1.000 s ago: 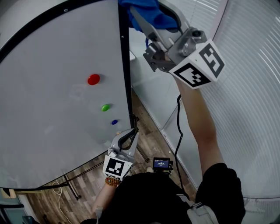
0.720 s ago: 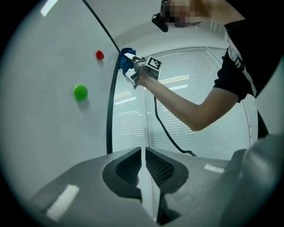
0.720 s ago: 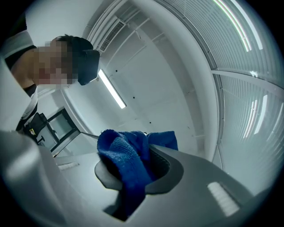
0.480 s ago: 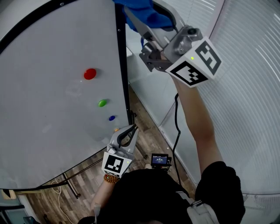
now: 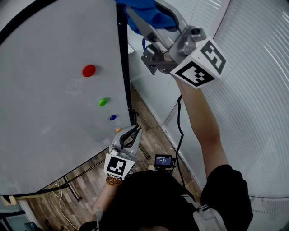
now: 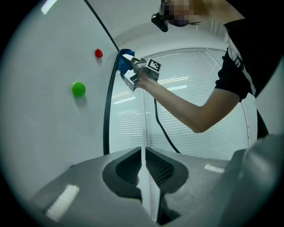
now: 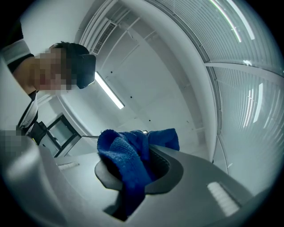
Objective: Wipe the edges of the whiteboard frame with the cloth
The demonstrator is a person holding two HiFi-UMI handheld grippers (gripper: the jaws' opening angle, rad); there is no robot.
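The whiteboard (image 5: pixel 49 90) fills the left of the head view, its black frame (image 5: pixel 123 67) running down the right edge. My right gripper (image 5: pixel 143 10) is raised high beside that edge, shut on a blue cloth (image 5: pixel 156 19) that bunches against the frame's upper part. In the right gripper view the cloth (image 7: pixel 126 155) is folded between the jaws and hangs out below them. My left gripper (image 5: pixel 131 134) is low, by the frame's lower right end, shut with nothing between its fingers. The left gripper view looks up along the frame (image 6: pixel 106 115) to the cloth (image 6: pixel 124 58).
Red (image 5: pixel 89 70), green (image 5: pixel 103 102) and blue (image 5: pixel 113 117) magnets sit on the board. A wall of white blinds (image 5: pixel 253 113) stands close on the right. A black cable (image 5: pixel 180 135) hangs from the right arm, and a small screen device (image 5: pixel 164 161) lies over the wood floor (image 5: pixel 153 131).
The board and its magnets have slid left and up in the head view. The right gripper stays high on the frame edge with the cloth. The left gripper stays shut.
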